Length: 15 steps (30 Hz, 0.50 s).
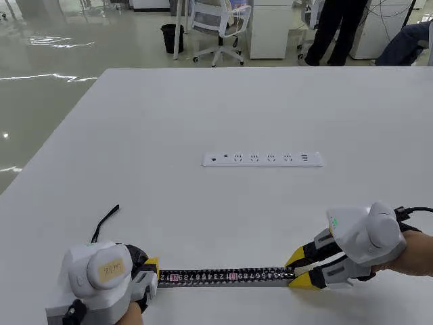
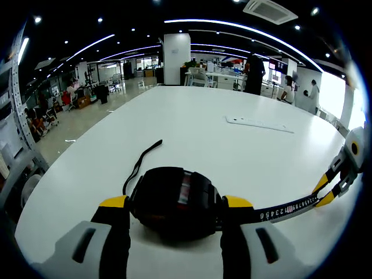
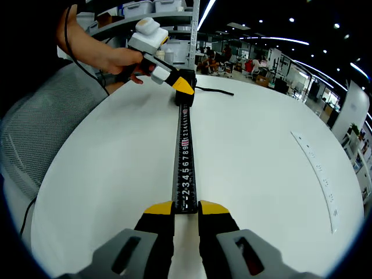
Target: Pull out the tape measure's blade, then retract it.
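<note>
Claw on left (image 2: 175,204) clamps tape measure (image 2: 173,192), right claw (image 3: 186,208) pinches blade (image 3: 185,157).

Bright ceiling strips (image 2: 232,26); glare streaks on glossy floor (image 1: 54,44); faint shadows; fisheye bending at gripper-view edges.

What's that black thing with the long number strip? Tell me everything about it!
It is a tape measure with a chunky black case, clamped between the left gripper's yellow-tipped jaws on the white table. Its blade, dark with white numbers and some red marks, is pulled out and lies flat on the table. The right gripper pinches its far end. A thin black strap lies beyond the case.
</note>
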Each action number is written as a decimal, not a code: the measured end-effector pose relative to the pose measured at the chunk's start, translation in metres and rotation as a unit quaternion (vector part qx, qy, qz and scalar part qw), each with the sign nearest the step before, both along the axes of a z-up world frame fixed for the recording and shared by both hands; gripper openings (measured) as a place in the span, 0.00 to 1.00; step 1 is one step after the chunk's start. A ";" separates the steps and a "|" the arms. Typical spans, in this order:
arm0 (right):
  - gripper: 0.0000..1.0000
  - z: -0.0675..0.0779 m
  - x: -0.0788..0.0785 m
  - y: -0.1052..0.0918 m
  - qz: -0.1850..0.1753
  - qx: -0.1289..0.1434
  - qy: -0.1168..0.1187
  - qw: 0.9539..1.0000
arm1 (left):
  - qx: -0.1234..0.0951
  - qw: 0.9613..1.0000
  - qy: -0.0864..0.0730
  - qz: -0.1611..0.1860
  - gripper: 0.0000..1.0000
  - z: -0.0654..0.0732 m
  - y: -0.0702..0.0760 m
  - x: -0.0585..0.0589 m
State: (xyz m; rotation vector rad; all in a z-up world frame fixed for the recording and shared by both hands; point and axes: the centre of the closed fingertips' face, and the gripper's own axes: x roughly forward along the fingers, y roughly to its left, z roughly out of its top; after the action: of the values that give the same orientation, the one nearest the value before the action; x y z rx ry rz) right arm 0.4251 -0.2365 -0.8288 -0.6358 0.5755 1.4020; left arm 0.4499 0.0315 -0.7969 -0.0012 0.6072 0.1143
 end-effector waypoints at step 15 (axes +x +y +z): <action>0.15 0.001 -0.002 0.000 0.002 -0.004 -0.001 1.000 | 0.012 1.000 0.013 -0.005 0.56 0.000 0.000 -0.001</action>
State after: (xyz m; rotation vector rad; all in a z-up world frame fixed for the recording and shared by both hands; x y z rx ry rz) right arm 0.4235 -0.2368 -0.8282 -0.6452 0.5792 1.4025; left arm 0.4492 0.0314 -0.7969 0.0270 0.6326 0.1132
